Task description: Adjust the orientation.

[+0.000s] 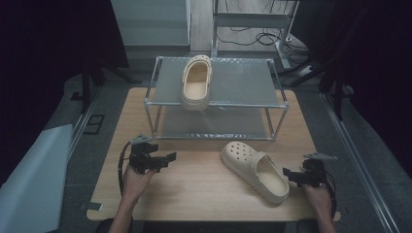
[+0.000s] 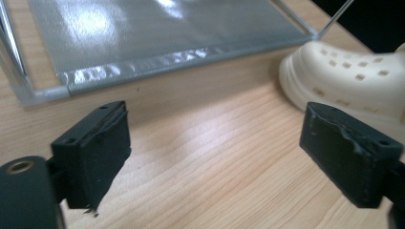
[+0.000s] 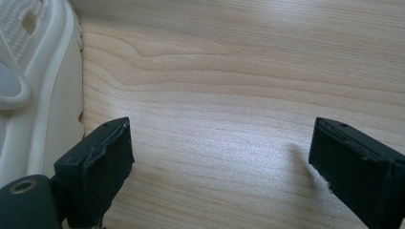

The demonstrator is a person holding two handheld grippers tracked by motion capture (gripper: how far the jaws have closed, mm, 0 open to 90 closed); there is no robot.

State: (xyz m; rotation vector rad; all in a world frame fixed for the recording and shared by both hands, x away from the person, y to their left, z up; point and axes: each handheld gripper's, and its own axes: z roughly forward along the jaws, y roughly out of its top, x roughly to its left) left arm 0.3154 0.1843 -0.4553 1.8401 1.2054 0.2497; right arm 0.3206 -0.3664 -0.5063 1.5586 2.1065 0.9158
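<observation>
Both grippers low over the wooden table [image 1: 204, 184], jaws spread wide, nothing held. Right gripper [image 1: 297, 175] sits just beside the heel of the near clog [image 1: 255, 170], not touching; left gripper [image 1: 163, 159] is well apart from it, toe visible past its right jaw. Behind stands a metal rack [image 1: 216, 99]; second clog [image 1: 197, 81] lies on its top shelf, overhanging the front edge.

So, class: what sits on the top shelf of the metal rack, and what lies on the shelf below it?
One beige clog rests on the rack's top shelf, overhanging the front edge. The lower shelf looks bare where visible; its back part is covered by the top shelf.
</observation>
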